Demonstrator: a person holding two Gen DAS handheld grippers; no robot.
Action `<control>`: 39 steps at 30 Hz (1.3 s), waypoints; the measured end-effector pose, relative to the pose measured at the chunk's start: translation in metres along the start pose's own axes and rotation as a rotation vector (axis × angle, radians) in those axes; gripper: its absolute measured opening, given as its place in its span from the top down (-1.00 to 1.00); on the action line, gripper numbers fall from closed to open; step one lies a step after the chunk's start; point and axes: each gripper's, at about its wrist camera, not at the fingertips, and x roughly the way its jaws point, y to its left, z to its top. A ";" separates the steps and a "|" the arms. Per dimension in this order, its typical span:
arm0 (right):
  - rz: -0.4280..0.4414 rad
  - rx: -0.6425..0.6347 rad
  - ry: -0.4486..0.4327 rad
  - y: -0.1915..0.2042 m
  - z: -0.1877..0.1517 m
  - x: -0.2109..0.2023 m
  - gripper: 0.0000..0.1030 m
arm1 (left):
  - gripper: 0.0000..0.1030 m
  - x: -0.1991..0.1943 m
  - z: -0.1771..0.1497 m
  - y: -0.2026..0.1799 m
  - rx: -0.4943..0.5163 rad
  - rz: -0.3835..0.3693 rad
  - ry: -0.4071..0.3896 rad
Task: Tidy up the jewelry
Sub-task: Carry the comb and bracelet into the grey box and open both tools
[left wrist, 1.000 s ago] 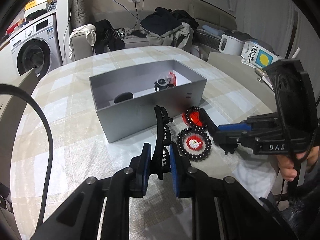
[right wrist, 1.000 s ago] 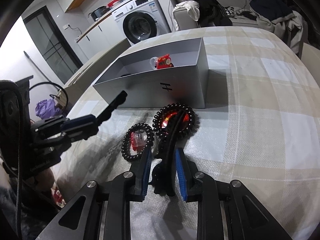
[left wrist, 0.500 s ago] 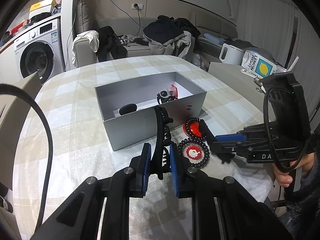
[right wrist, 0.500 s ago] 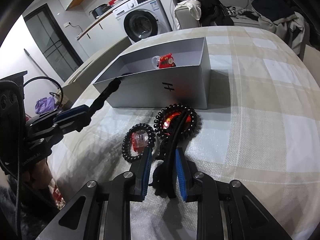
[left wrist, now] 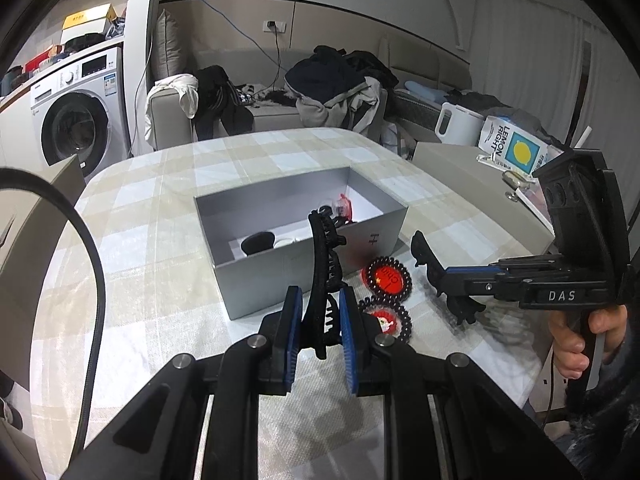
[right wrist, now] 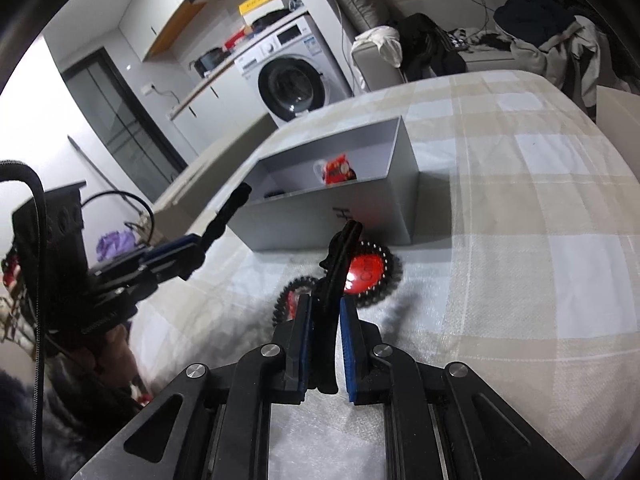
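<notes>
My left gripper (left wrist: 320, 294) is shut on a long black hair clip (left wrist: 322, 256) that sticks up in front of the grey open box (left wrist: 260, 284). My right gripper (right wrist: 325, 302) has a second black hair clip (right wrist: 340, 264) between its blue pads; its jaws are closing and the pads press on the clip. In the left wrist view that right gripper (left wrist: 444, 276) holds its clip (left wrist: 424, 252) above the table. Two black coil hair ties with red centres (left wrist: 386, 280) (left wrist: 384, 320) lie on the cloth beside the box. The box (right wrist: 320, 220) holds a red item (right wrist: 338, 170) and a black one (left wrist: 258, 242).
A checked cloth covers the table (left wrist: 152, 280). A hand (left wrist: 576, 340) grips the right gripper's handle at the table's right edge. A white kettle (left wrist: 456, 124) and a lemon carton (left wrist: 516, 148) stand on a side surface. Behind are a washing machine (left wrist: 76, 120) and a sofa with clothes (left wrist: 332, 88).
The right gripper's pads have drawn in on its hair clip and raised it off the coil hair ties. The left gripper keeps its clip and has tilted up a little.
</notes>
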 end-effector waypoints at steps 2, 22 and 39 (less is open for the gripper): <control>0.003 0.001 -0.012 0.001 0.003 -0.003 0.76 | 0.74 -0.002 0.002 0.000 0.000 0.003 -0.011; 0.040 0.105 -0.122 0.001 0.049 -0.006 0.75 | 0.74 0.012 0.030 0.020 -0.079 0.069 -0.074; 0.022 0.209 -0.112 -0.001 0.080 0.040 0.75 | 0.74 0.038 0.040 0.034 -0.096 0.085 -0.060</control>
